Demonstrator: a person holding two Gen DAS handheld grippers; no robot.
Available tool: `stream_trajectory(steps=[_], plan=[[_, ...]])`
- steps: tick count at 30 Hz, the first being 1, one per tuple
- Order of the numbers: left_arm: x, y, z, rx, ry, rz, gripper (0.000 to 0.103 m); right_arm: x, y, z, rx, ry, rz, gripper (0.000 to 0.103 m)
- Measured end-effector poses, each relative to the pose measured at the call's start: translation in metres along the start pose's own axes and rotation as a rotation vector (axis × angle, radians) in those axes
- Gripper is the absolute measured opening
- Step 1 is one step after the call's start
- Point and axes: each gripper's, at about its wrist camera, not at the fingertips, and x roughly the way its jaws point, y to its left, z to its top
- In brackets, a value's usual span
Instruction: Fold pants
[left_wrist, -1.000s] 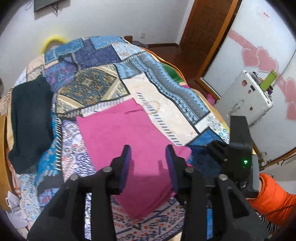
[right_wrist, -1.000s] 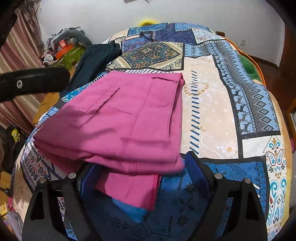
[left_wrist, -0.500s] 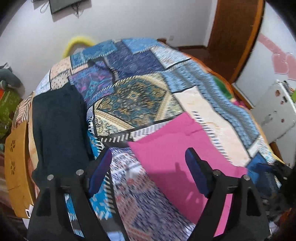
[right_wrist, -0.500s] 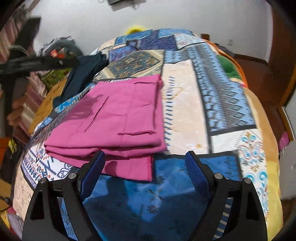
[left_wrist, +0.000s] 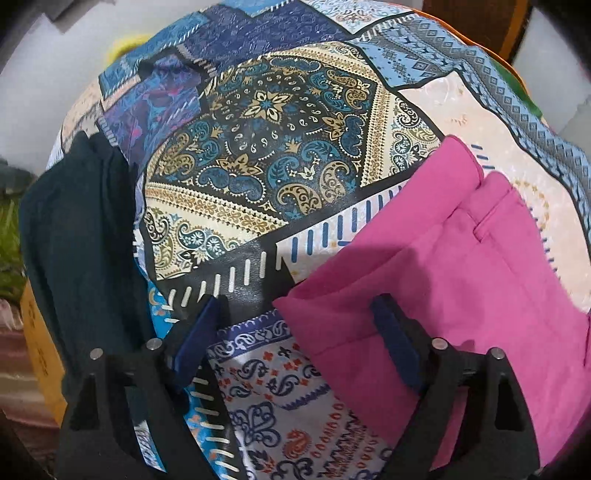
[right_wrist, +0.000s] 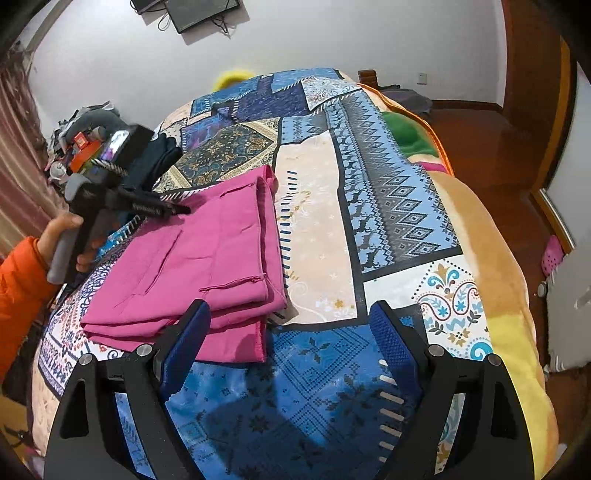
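Magenta pants (right_wrist: 207, 266) lie folded in layers on the patchwork bedspread (right_wrist: 325, 206). In the left wrist view the pants (left_wrist: 436, 273) fill the right side. My left gripper (left_wrist: 295, 332) is open and empty, low over the pants' near left corner, with one finger over the fabric. It also shows in the right wrist view (right_wrist: 162, 208), held by a hand at the pants' far left edge. My right gripper (right_wrist: 291, 339) is open and empty, just off the pants' near right corner.
A dark garment (left_wrist: 81, 236) lies at the bed's left edge. Clutter (right_wrist: 85, 144) is piled beside the bed at left. A wooden floor (right_wrist: 487, 147) and a door are on the right. A green blanket edge (right_wrist: 410, 136) shows at the far right of the bed.
Both grippers opened and let go of the pants, which now lie folded. The left gripper swung left and dropped to the pants' left corner. The right gripper drew back.
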Motion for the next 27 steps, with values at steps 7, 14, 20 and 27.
stream_trajectory(steps=[7,14,20,27], plan=[[-0.027,0.006,-0.032,0.026,-0.011,0.07,0.087,0.003,0.006,0.006,-0.003,-0.011,0.019,0.086],[-0.062,0.016,-0.085,-0.011,-0.04,0.055,0.087,0.01,0.021,0.009,-0.041,-0.007,0.053,0.086],[-0.082,0.015,-0.118,-0.044,-0.077,0.02,0.085,0.032,0.024,0.008,-0.003,0.065,0.099,0.086],[-0.103,0.027,-0.096,-0.099,-0.164,0.01,0.085,0.037,0.03,-0.003,-0.013,0.106,0.12,0.085]])
